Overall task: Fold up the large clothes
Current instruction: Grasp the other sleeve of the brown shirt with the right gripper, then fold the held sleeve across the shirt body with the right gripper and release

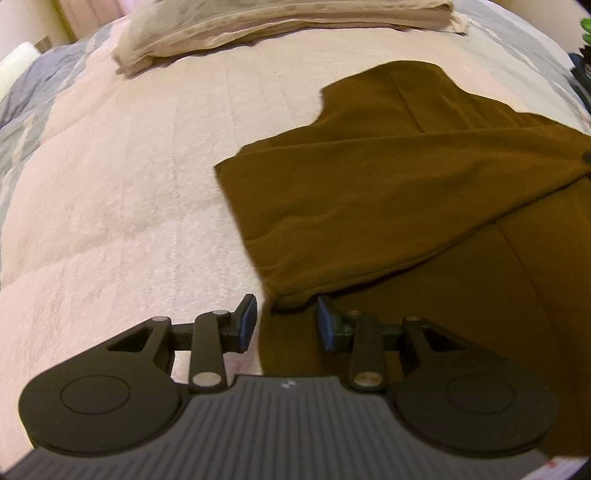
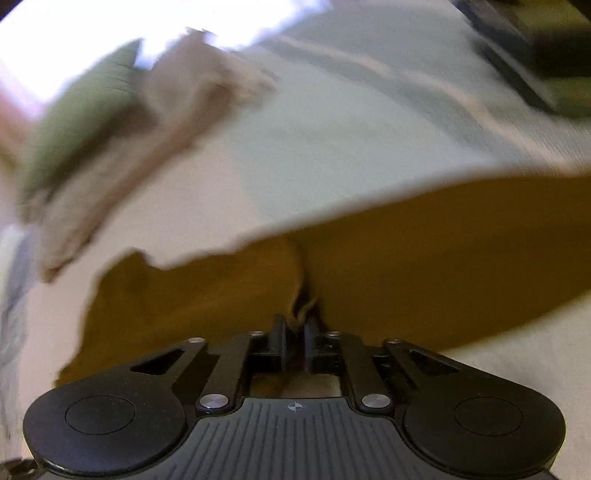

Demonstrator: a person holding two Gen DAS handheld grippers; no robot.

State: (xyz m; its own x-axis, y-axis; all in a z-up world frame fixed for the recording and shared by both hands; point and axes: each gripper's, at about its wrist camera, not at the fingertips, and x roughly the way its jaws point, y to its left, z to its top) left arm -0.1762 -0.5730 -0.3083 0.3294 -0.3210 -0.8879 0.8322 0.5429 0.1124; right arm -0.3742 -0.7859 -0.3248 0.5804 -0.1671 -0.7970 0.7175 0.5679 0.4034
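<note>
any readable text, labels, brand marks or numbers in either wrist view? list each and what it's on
No readable words or numbers in either view.
Left gripper body: small pale mark on its top edge, too blurred to read.
Right gripper body: small crosshair symbol, a sign, not text.
Brown garment, beige folded cloth, pink blanket: no labels or print visible.

Pale pink blanket (image 1: pixel 122 206) covers the bed.

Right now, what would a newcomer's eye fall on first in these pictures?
The brown garment, spread over the pale pink blanket, stands out first. The right gripper has its jaws shut on a bunched fold of it; the left gripper is open at its edge. A beige folded pile lies beyond.
</note>
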